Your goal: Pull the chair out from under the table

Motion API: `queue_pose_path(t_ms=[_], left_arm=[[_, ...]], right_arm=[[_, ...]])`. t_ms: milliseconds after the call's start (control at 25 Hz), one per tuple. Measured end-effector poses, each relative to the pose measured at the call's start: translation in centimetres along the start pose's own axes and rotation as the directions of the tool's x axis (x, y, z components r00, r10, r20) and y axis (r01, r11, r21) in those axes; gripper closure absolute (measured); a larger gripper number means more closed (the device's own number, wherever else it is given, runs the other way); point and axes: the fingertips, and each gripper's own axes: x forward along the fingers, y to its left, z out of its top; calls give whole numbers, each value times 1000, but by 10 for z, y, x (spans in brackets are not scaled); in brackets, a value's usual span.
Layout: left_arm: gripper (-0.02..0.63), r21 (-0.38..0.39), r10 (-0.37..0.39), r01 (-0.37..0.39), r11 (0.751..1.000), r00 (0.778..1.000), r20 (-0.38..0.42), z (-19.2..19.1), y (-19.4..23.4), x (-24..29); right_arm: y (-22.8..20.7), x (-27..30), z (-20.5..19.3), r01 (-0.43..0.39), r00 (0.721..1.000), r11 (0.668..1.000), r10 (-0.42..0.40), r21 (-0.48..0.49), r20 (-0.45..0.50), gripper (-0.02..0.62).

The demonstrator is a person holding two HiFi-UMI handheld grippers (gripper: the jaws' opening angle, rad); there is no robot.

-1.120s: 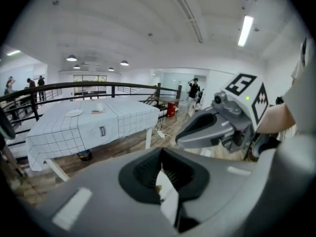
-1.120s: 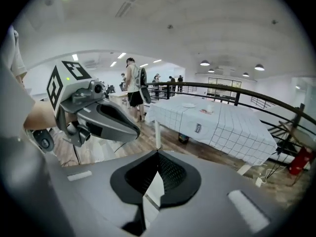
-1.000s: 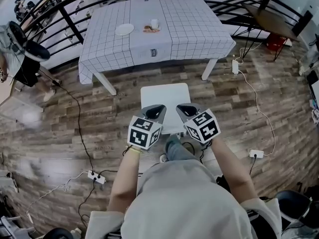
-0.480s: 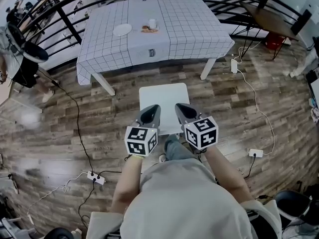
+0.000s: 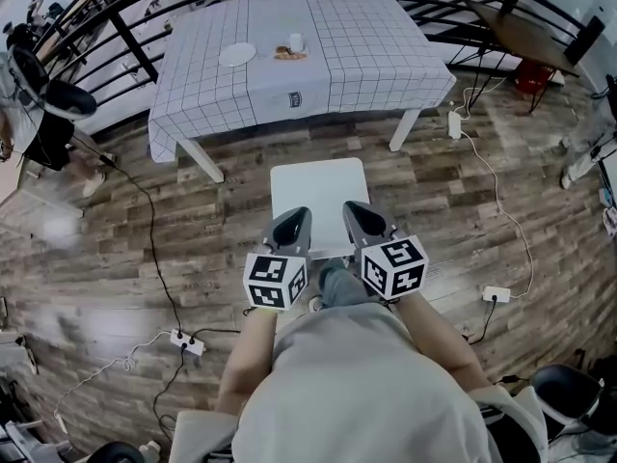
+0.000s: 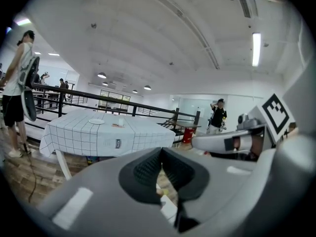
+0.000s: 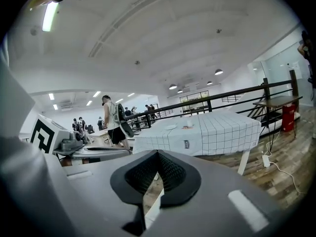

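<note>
The white chair (image 5: 318,189) stands on the wood floor, clear of the table (image 5: 376,61) with its checked cloth. In the head view both grippers hover over the chair's near edge. My left gripper (image 5: 292,224) is shut with nothing between its pads. My right gripper (image 5: 360,218) is shut and empty too. The left gripper view shows its jaws (image 6: 161,151) closed, facing the table (image 6: 79,137), with the right gripper (image 6: 222,142) beside it. In the right gripper view the jaws (image 7: 158,154) are closed, and a white strip of chair (image 7: 152,209) shows below them.
A plate (image 5: 237,54), a cup (image 5: 296,42) and food sit on the table. Cables and power strips (image 5: 186,342) (image 5: 496,295) lie on the floor either side. A black railing (image 5: 125,27) runs behind the table. A person (image 6: 17,93) stands at left.
Both grippers have tipped their noses upward and drawn slightly back toward the person's body. The chair has stayed where it was. Both jaws stay closed.
</note>
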Motion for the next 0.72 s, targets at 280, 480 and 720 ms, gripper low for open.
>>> queue_pose_path(t_ms=[280, 480, 720], left_arm=[[595, 9, -2, 2, 1000, 1000, 14, 7, -2, -1], [595, 18, -4, 4, 1000, 1000, 11, 6, -5, 2], [595, 16, -2, 2, 1000, 1000, 3, 2, -5, 0]], right_arm=[[-3, -4, -2, 13, 1000, 1000, -13, 5, 3, 597], [-4, -6, -2, 16, 1000, 1000, -16, -7, 2, 597], [-2, -9, -6, 15, 1000, 1000, -15, -14, -8, 598]])
